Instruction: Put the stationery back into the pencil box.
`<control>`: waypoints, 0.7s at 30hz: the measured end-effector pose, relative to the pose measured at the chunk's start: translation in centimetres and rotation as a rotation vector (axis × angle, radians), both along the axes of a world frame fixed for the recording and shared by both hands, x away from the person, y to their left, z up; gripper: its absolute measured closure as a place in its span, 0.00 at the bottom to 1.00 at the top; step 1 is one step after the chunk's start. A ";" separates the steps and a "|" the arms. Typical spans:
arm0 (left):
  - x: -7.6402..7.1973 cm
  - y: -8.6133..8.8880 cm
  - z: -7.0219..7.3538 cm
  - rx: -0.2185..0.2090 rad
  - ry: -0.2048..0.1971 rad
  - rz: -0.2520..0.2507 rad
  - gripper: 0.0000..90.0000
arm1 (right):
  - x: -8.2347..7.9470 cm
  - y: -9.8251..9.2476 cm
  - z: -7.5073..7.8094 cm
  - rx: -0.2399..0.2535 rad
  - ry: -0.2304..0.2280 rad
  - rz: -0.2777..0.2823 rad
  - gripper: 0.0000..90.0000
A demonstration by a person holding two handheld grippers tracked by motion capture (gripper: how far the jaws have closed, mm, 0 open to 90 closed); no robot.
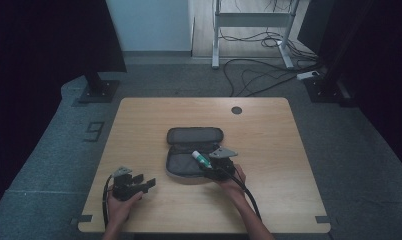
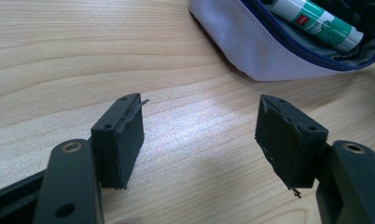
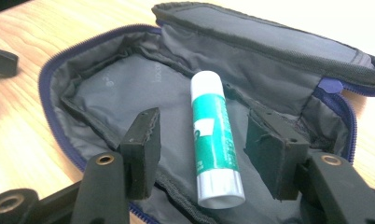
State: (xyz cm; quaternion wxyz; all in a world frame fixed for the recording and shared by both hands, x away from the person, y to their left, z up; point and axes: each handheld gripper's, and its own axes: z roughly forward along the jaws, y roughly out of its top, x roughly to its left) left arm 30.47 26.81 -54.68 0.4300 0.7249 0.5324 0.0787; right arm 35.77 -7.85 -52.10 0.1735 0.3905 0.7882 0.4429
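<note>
Green-and-white glue stick (image 3: 216, 149) lies inside the open pencil case (image 3: 106, 93), on the grey lining of the near half, cap end pointing toward the hinged lid. In the right gripper view it sits between the two jaws but touches neither pad, so the right gripper (image 3: 202, 149) is spread wide and holds nothing. Judging by that, the step in hand is either release into the case or a pick-up from it; I can't tell which.

If it's a release: lift the right gripper straight up and back from the case, jaws kept wide, so a pad doesn't drag the stick over the zipper edge. If it's a pick: lower until the pads bracket the green label mid-barrel, then close square to the barrel. Off-centre grip on a round tube will likely squirt it out.

Watch the lining folds beside the stick; a pad could pinch fabric along with the tube.

Left gripper (image 2: 199, 140) is also spread wide and empty, hovering low over bare wooden table (image 2: 83, 56) just beside the case's outer wall. In the high view it sits left of the case (image 1: 194, 150), in the person's left hand (image 1: 120, 202). Good spot to pin the case rim if the case slides during the right gripper's move.
</note>
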 end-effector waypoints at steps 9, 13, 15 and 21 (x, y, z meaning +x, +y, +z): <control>-0.1 0.0 0.1 0.000 -0.002 -0.004 0.36 | -1.4 -1.0 0.9 0.055 -0.007 0.016 0.45; -0.1 0.0 0.2 0.000 -0.004 -0.004 0.36 | -2.2 -1.7 1.2 0.065 -0.011 0.031 0.43; -0.1 0.0 0.2 -0.001 -0.004 -0.003 0.36 | -3.2 -2.5 1.4 0.075 -0.023 0.030 0.43; -0.1 0.1 0.3 -0.003 -0.006 -0.004 0.36 | -4.6 -4.2 1.5 0.079 -0.032 0.023 0.42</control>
